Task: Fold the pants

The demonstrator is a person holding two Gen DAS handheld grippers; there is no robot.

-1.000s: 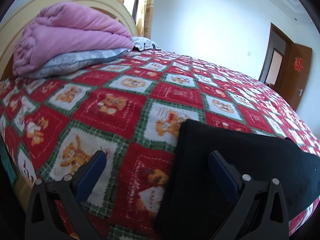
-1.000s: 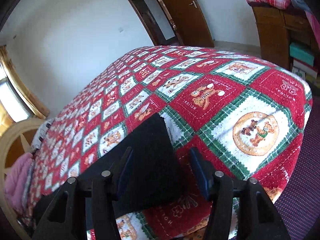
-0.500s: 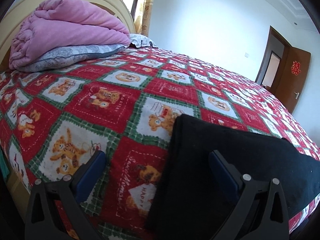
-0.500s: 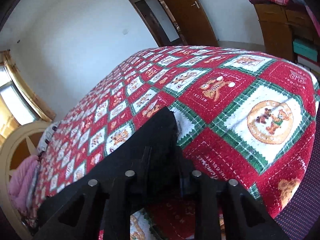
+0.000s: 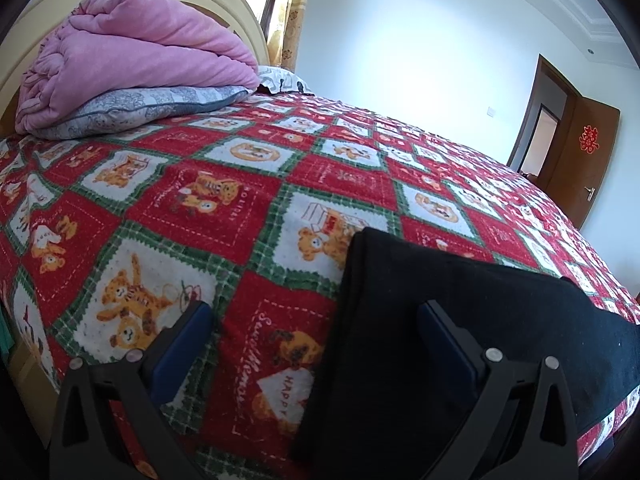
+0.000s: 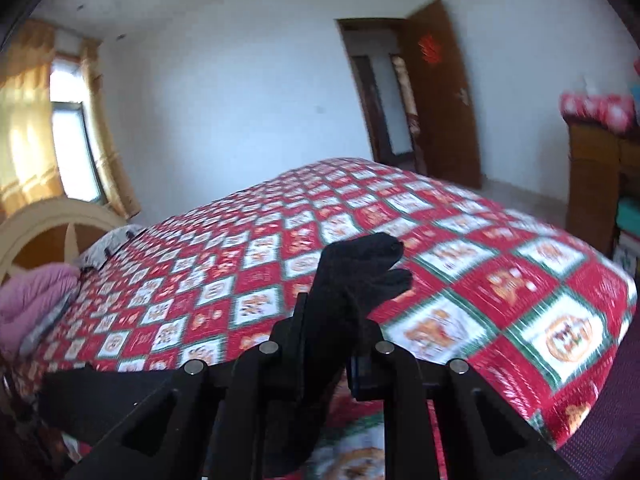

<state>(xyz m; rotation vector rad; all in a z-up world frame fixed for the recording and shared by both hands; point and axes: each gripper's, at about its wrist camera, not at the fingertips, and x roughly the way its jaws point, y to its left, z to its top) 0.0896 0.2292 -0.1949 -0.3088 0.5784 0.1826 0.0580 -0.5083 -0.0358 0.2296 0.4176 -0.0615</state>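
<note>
The black pants (image 5: 460,320) lie flat along the near edge of the bed, folded lengthwise. My left gripper (image 5: 316,344) is open, low over the bedspread; its right finger is over the pants' left end and its left finger is over bare bedspread. My right gripper (image 6: 328,344) is shut on the pants' other end (image 6: 360,264) and holds it lifted above the bed, the cloth bunched and sticking up between the fingers. The rest of the pants (image 6: 120,396) trails to the left in the right wrist view.
A red, green and white teddy-bear bedspread (image 5: 224,208) covers the bed. A pink duvet (image 5: 132,56) on a grey pillow (image 5: 140,112) sits by the cream headboard (image 6: 52,224). A wooden dresser (image 6: 600,184) stands at the right, a brown door (image 6: 440,96) beyond.
My right gripper closed on the pants' end and lifted it up off the bed. My left gripper stayed open and shifted slightly over the pants' left end.
</note>
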